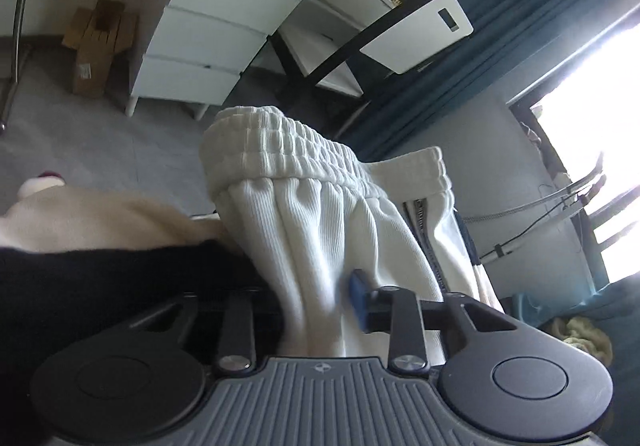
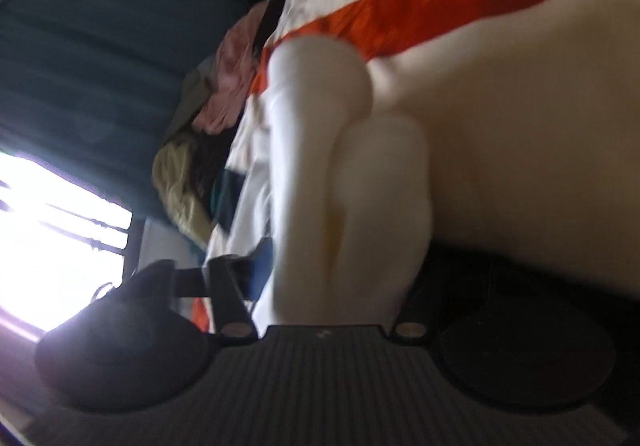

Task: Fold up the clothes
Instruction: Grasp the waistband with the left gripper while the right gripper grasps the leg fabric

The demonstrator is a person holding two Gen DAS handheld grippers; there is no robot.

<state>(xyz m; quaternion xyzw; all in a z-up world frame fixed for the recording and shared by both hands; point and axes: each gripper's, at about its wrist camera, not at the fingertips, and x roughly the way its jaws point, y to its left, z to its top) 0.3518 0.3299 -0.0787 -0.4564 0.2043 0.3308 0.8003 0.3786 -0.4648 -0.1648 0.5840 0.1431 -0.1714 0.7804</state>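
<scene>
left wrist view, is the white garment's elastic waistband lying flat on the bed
No, the ribbed elastic waistband of the white garment stands raised in the air, with the left claw closed on the fabric below it.

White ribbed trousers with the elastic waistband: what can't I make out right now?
- Left wrist view: left gripper inner finger, buried under the white ribbed trousers.
- Left wrist view: trouser legs, cut off behind the gripper body.
- Right wrist view: motion blur; the right gripper grips cream fabric, garment unidentifiable.

- A home bedroom: white drawer unit (image 1: 200, 45) ahead-left of the left tool.
- Teal curtains (image 1: 500, 45) flank a bright window (image 1: 608, 125).
- Heaped clothes (image 2: 208, 133) left of the right tool.
</scene>
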